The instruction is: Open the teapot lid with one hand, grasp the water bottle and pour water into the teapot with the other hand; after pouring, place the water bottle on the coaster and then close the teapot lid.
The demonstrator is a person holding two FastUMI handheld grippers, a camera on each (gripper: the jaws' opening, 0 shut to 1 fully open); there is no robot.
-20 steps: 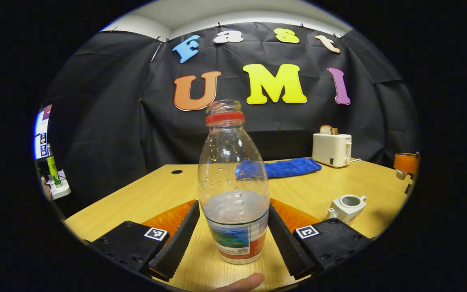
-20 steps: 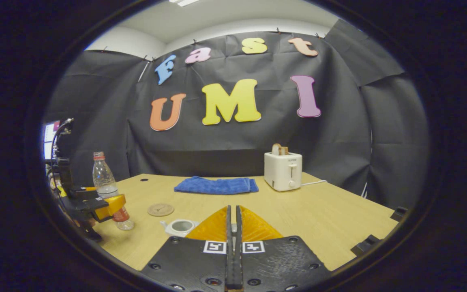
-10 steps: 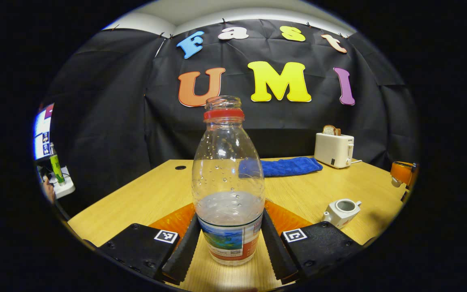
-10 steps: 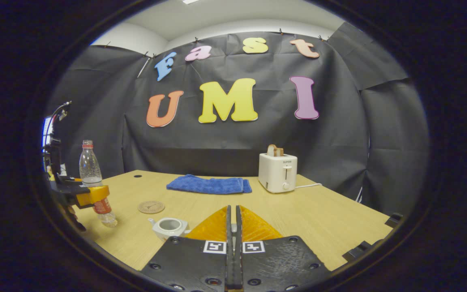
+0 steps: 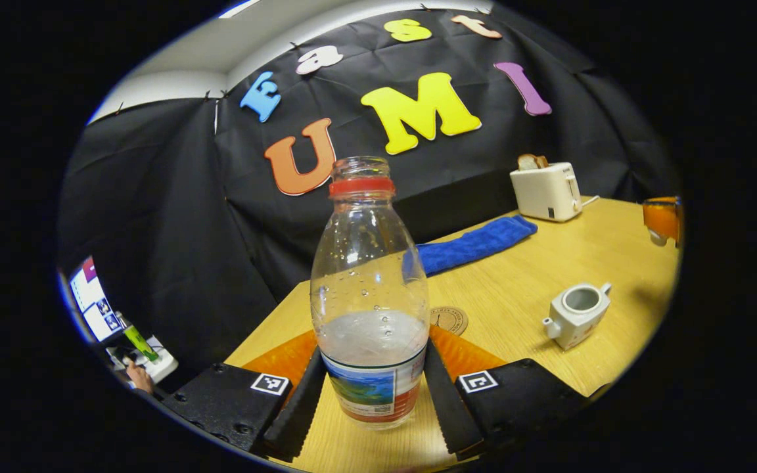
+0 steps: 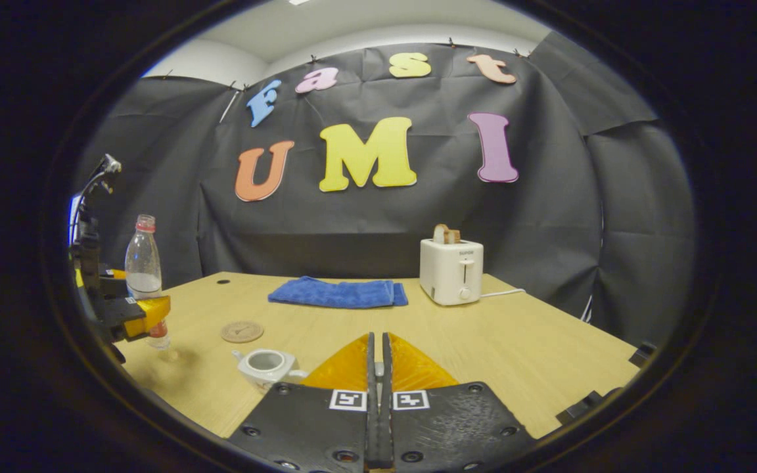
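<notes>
A clear water bottle (image 5: 368, 295) with a red neck ring, no cap and a little water stands upright between my left gripper's (image 5: 372, 355) fingers, which press on its labelled lower part. In the right gripper view the bottle (image 6: 143, 263) hangs just above the table's left edge, held by the left gripper (image 6: 135, 315). The white teapot (image 5: 575, 315) sits lidless on the table, also seen as the teapot (image 6: 265, 363) left of my right gripper (image 6: 377, 338). That gripper is shut; a small pale piece, apparently the lid, shows under the right gripper (image 5: 661, 220). The round coaster (image 5: 449, 320) lies behind the bottle.
A blue towel (image 6: 336, 292) and a white toaster (image 6: 451, 270) with bread stand at the back of the wooden table (image 6: 516, 348). The coaster (image 6: 242, 331) lies between bottle and teapot. A power strip and screen sit beyond the table's left side.
The left fingers closed onto the bottle and lifted it off the table, and the left gripper view has rolled. The right gripper stayed shut and drifted slightly.
</notes>
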